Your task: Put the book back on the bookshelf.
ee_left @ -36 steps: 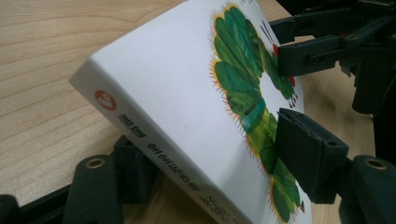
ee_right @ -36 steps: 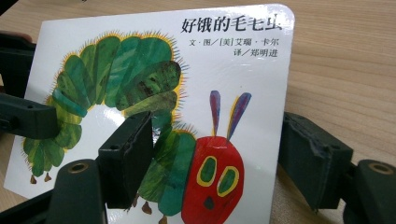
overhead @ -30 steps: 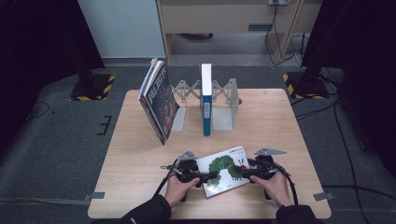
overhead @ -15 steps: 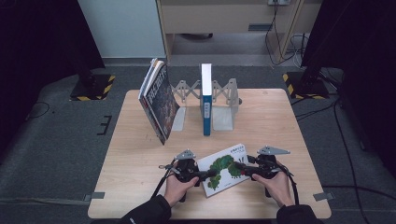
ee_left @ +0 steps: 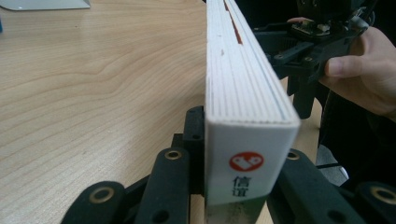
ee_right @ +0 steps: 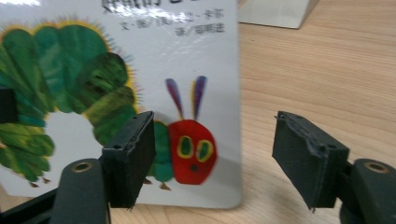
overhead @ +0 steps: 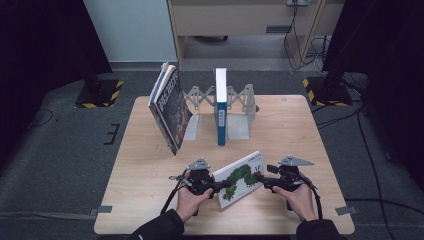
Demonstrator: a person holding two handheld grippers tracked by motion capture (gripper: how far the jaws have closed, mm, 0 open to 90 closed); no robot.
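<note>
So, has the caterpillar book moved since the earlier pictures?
Yes. In the high view the caterpillar book has tilted up off the wooden table: its left edge has risen, clamped in the left tongs, whose jaws have just been closing.

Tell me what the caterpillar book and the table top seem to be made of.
Caterpillar book: thick white board pages, seen stacked at its edge, under a cover with a slight sheen, probably coated card. Table top: pale wood grain with a matte look; solid wood or printed laminate cannot be told.

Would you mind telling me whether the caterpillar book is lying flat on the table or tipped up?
Tipped up: the caterpillar book stands on edge, clamped by the left hand-held gripper, cover facing the right one.
</note>
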